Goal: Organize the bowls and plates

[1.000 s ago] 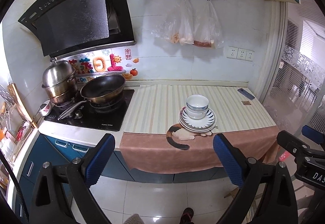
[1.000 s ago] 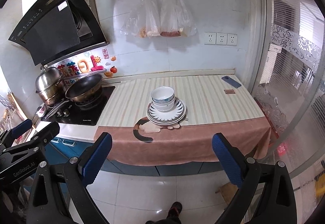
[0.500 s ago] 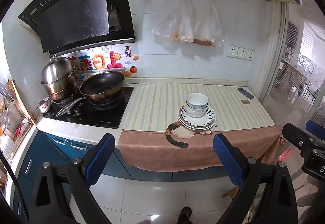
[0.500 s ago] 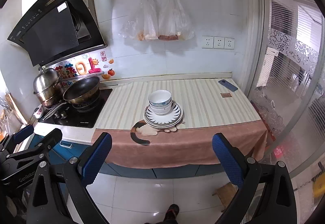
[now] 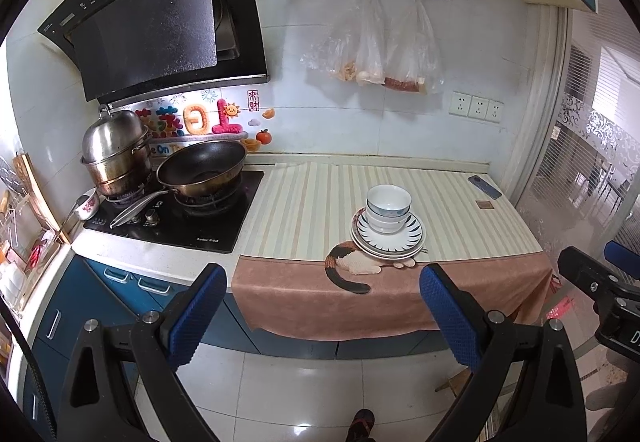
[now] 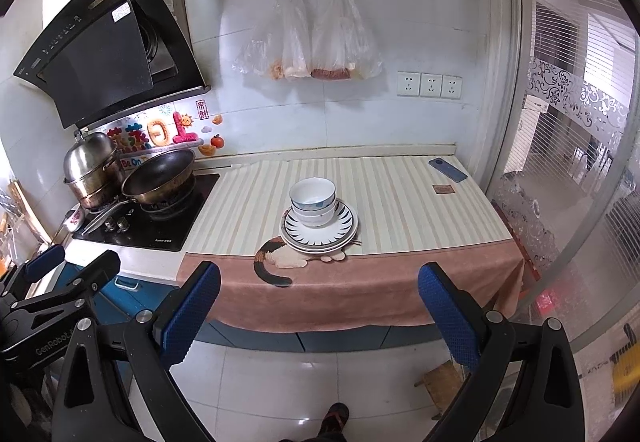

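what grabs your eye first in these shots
A stack of bowls sits on striped plates near the counter's front edge, on a mat with a cat design. To the left, a dark wok and steel steamer pot sit on the stove, and food bags hang on the wall.

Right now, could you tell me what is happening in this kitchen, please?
A person stands back from the counter with tongs in each hand. The left tongs and right tongs are both open and empty, pointing at the stacked bowls. These sit on a pile of plates on the striped mat. Nothing has been picked up yet.
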Demonstrator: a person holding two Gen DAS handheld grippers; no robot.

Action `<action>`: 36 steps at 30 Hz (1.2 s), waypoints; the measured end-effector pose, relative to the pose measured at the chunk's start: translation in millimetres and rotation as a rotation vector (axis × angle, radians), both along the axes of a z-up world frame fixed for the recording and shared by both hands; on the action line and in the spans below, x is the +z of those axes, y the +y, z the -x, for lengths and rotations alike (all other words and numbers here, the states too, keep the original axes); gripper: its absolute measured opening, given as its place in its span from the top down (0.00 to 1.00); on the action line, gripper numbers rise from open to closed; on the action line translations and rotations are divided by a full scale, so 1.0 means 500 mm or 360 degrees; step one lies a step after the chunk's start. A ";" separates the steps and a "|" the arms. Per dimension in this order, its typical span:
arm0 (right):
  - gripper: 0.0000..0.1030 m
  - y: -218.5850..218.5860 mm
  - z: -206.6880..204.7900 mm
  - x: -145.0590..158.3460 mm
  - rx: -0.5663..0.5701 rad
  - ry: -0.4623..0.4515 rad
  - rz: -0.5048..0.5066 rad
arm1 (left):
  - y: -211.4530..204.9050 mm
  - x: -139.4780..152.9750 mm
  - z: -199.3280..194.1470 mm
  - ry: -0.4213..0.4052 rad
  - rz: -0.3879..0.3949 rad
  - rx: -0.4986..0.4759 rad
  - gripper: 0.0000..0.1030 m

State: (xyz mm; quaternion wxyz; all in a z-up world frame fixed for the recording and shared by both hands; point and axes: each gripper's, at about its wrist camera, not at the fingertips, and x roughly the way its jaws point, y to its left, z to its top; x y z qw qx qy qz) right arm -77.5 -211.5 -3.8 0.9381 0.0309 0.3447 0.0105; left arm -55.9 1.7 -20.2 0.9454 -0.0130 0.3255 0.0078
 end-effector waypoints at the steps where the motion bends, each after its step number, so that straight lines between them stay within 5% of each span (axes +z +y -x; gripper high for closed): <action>1: 0.02 -0.001 -0.002 0.000 -0.0001 0.0002 0.0001 | 0.000 0.001 0.000 -0.0003 0.0002 0.0002 0.04; 36: 0.02 -0.018 0.009 -0.006 -0.0019 0.0002 -0.0019 | -0.027 0.017 0.035 -0.0051 -0.0016 0.0031 0.04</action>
